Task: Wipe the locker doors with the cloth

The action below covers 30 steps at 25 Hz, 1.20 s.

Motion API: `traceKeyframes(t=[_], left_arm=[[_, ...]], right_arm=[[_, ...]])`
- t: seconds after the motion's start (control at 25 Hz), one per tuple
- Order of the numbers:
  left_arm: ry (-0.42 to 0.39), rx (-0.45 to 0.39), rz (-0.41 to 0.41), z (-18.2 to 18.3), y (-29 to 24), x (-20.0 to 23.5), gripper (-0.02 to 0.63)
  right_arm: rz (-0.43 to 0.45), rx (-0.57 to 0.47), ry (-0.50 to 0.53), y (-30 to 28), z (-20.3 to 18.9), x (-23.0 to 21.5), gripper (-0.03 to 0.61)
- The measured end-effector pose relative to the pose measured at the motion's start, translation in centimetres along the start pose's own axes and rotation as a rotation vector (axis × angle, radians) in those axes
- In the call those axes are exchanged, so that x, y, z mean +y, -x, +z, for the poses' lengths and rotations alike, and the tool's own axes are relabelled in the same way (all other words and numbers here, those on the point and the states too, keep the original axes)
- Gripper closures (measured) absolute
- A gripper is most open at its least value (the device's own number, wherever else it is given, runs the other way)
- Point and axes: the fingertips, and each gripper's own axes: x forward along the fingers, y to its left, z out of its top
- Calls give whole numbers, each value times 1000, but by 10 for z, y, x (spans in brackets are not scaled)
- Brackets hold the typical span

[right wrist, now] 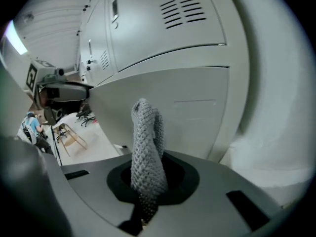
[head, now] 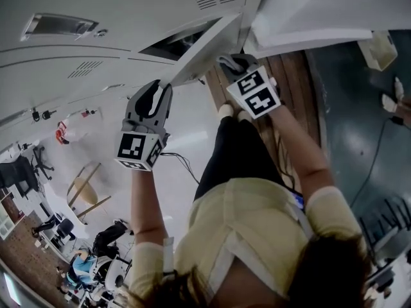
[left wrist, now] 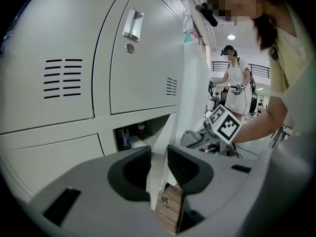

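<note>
An open grey locker door [head: 207,43] swings out from the bank of lockers. My left gripper [head: 156,90] is shut on the door's free edge; in the left gripper view the door panel [left wrist: 168,127] runs edge-on between the pads of the left gripper [left wrist: 159,163]. On the door's other side, my right gripper [head: 236,60] is shut on a grey waffle-weave cloth [right wrist: 147,137]. The cloth stands up out of the jaws of the right gripper [right wrist: 148,177], close before the door face [right wrist: 187,107]. The cloth [left wrist: 193,138] also shows past the door in the left gripper view.
Closed locker doors [left wrist: 143,58] with vents and latches fill the wall. The open compartment holds bottles [left wrist: 123,138]. Wooden floor [head: 292,88] lies under the door. A wooden chair [head: 87,191] stands on the pale floor at the left, and another person [left wrist: 237,88] stands far behind.
</note>
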Motion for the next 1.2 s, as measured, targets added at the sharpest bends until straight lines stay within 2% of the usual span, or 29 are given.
traceKeyframes(t=[0.24, 0.48, 0.72, 1.2], left_arm=[[-4, -4, -4, 1, -1, 0, 509], [4, -8, -2, 1, -1, 1, 509], [13, -13, 2, 1, -1, 1, 509], [20, -12, 3, 0, 0, 1, 509]], right_arm=[[160, 42, 143, -29, -23, 84, 566], [209, 60, 216, -49, -22, 117, 566], [178, 79, 221, -64, -23, 107, 566], [64, 95, 170, -64, -22, 40, 566]])
